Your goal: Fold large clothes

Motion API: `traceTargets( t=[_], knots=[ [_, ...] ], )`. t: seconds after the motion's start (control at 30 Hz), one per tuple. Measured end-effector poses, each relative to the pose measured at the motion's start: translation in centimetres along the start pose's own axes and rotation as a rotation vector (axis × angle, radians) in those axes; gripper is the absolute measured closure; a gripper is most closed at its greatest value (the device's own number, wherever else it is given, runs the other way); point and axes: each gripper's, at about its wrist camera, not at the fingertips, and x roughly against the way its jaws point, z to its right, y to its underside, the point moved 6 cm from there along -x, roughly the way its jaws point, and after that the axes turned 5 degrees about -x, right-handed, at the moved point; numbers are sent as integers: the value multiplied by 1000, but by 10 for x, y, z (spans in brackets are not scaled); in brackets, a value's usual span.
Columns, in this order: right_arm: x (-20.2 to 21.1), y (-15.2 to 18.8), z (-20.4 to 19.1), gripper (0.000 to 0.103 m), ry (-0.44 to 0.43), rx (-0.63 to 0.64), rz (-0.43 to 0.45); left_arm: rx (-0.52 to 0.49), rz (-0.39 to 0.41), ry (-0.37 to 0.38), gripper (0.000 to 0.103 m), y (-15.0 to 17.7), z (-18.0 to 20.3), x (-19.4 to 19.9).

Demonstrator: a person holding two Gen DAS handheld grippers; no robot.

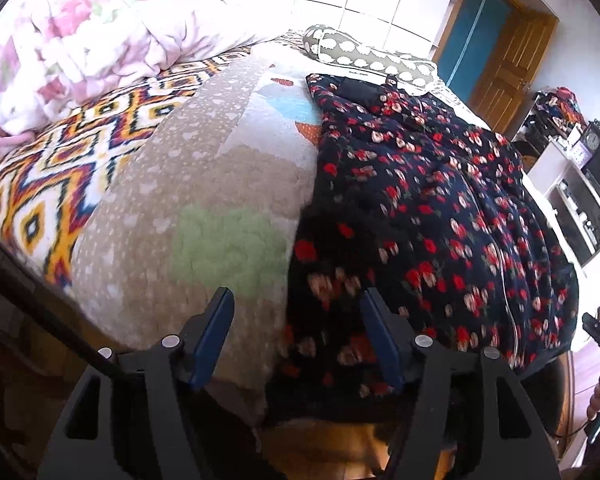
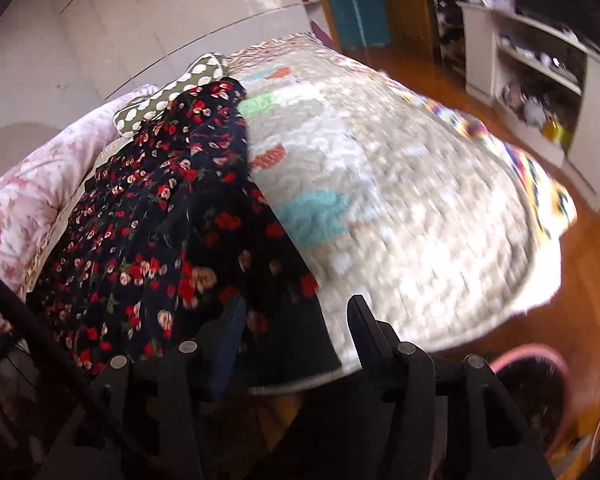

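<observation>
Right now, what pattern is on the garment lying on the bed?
Dark navy dress with small red and cream flowers; clearest in the left wrist view.

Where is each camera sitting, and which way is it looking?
Left wrist view: sits on the left tool, looking along the bed toward the door; its open blue-padded fingers show, over the flowery dress.
Right wrist view: sits on the right tool, looking across the bed toward the wall; its open fingers show at the dress hem.
Both see the dress, beige blanket, and dotted pillow.

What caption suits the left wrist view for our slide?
Open left gripper poised over the near edge of a dark floral dress lying on a patterned bed.
</observation>
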Motion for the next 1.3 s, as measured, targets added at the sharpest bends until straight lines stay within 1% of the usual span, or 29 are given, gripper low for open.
traceTargets(
  t=[0.03, 0.07, 0.13, 0.17, 0.2, 0.23, 0.27, 0.3, 0.33, 0.4, 0.43, 0.5, 0.57, 0.63, 0.7, 0.77, 0.8, 0.83, 0.87, 0.9, 0.93, 0.97, 1.0, 1.03, 1.13, 1.23, 1.3],
  knots=[
    [-4, -4, 0, 46, -5, -3, 2, 17, -5, 20, 34, -6, -3, -5],
    [-9, -8, 1, 46, -8, -16, 1, 39, -18, 59, 33, -12, -6, -14],
    [-22, -12, 3, 45, -31, -48, -21, 63, -54, 112, 32, -18, -7, -29],
    [-32, -12, 4, 45, -72, -84, -60, 71, -77, 144, 32, -19, -5, -37],
    [-41, -10, 5, 42, -120, -119, -101, 70, -97, 175, 32, -20, -3, -44],
    [-49, -7, 7, 41, -172, -167, -141, 57, -101, 180, 32, -19, 1, -46],
    [-51, -5, 8, 40, -192, -183, -151, 42, -98, 183, 32, -18, 4, -45],
    [-52, -3, 8, 40, -212, -188, -163, 30, -100, 205, 32, -15, 8, -44],
    [-52, 0, 9, 40, -245, -196, -186, 24, -111, 257, 39, -10, 14, -42],
    [-52, 10, 11, 40, -318, -229, -234, 33, -145, 356, 49, 5, 24, -38],
    [-53, 15, 12, 40, -342, -240, -251, 31, -148, 367, 50, 12, 26, -37],
    [-53, 21, 16, 40, -356, -256, -262, 29, -147, 354, 53, 26, 27, -35],
    [-50, 22, 18, 40, -347, -265, -246, 64, -147, 363, 53, 35, 22, -34],
    [-43, 16, 18, 40, -311, -248, -207, 96, -142, 368, 53, 37, 18, -32],
    [-42, 14, 16, 40, -278, -209, -204, 105, -140, 370, 53, 38, 16, -33],
    [-48, 17, 8, 40, -244, -151, -221, 98, -143, 361, 50, 37, 18, -36],
    [-51, 19, 6, 40, -231, -134, -222, 89, -140, 360, 45, 38, 20, -37],
    [-53, 21, 3, 40, -214, -117, -218, 76, -133, 349, 44, 39, 23, -37],
    [-54, 22, 0, 42, -194, -100, -209, 62, -133, 333, 44, 40, 25, -38],
    [-54, 23, -3, 52, -187, -90, -207, 32, -138, 309, 44, 41, 30, -38],
    [-53, 24, -7, 62, -197, -84, -215, -7, -151, 274, 52, 43, 35, -39],
    [-51, 25, -10, 82, -208, -78, -228, -30, -162, 241, 63, 43, 37, -39],
    [-49, 24, -14, 85, -197, -67, -228, -61, -178, 186, 82, 44, 38, -38],
    [-46, 22, -17, 86, -192, -53, -225, -67, -189, 186, 90, 43, 38, -34],
    [-25, 13, -30, 89, -243, -32, -217, -18, -185, 245, 93, 33, 32, -12],
    [-3, -9, -47, 89, -336, -33, -193, 47, -153, 304, 94, 11, 24, 13],
    [8, -30, -59, 90, -404, -41, -168, 88, -131, 343, 94, -7, 22, 23]
  ],
)
